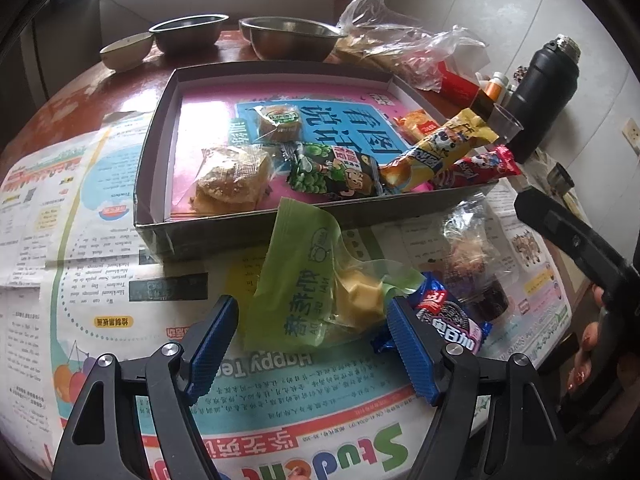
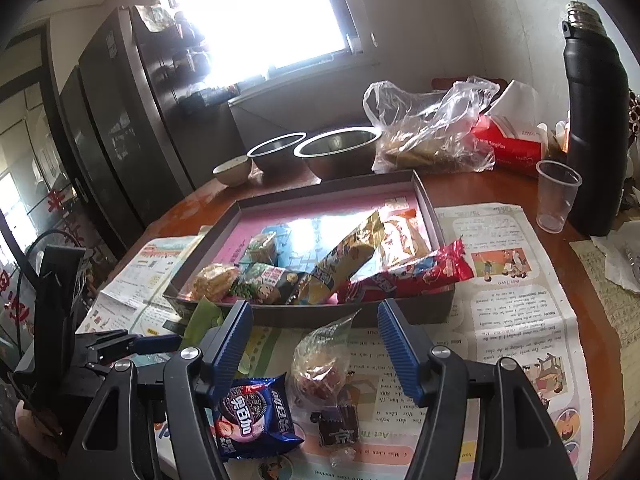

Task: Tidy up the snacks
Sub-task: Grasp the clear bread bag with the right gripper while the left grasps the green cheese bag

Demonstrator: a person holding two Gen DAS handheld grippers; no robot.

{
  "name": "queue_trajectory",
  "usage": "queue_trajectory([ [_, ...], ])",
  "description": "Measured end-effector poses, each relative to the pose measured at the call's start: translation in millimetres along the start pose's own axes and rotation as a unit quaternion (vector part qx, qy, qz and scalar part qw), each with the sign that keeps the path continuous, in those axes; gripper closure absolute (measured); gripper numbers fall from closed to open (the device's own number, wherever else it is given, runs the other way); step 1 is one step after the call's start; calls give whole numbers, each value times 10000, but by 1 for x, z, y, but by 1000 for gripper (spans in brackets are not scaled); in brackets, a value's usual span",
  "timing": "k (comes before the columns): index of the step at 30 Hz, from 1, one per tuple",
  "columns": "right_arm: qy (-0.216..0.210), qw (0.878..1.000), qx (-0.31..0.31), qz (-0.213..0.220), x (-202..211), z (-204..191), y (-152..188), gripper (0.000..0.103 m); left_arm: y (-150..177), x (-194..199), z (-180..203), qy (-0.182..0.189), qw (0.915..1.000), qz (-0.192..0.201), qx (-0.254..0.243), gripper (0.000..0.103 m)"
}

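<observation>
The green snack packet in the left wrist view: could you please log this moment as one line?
left gripper: open, astride green snack packet | right gripper: open, empty | box: holds snacks | blue cookie pack: on newspaper

Daylight from the far window [image 2: 256,12], blown out to white (no detail there). Glare on the box [image 2: 320,224] bottom and table [image 1: 120,92]. Near items soft-shadowed, sharp. Heavy fisheye bending, dark vignette at corners.

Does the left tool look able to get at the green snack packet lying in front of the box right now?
Probably yes: the green snack packet lies between the open pads of the left tool, nothing on it, though the blue cookie packet crowds one pad.
</observation>
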State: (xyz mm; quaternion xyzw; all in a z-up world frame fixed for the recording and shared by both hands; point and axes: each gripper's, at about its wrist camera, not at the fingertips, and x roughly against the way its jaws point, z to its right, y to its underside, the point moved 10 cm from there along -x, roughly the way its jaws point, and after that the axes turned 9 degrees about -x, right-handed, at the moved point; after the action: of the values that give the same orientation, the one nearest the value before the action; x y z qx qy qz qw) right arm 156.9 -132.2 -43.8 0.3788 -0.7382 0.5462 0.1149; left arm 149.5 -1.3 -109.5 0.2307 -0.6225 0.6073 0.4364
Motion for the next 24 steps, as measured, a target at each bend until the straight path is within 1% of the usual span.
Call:
queue_trajectory([
  [9, 164, 9986, 289, -406, -21, -3, 21, 38, 0, -4, -1, 44, 10000, -11, 49, 21],
  [16, 248, 9968, 476, -586, -33, -5, 34, 38, 0, -6, -10, 90, 9998, -3, 177, 20],
  [24, 373, 9945, 709, -669, -41, -6, 42, 38, -1, -7, -15, 112, 9997, 25, 205, 18],
])
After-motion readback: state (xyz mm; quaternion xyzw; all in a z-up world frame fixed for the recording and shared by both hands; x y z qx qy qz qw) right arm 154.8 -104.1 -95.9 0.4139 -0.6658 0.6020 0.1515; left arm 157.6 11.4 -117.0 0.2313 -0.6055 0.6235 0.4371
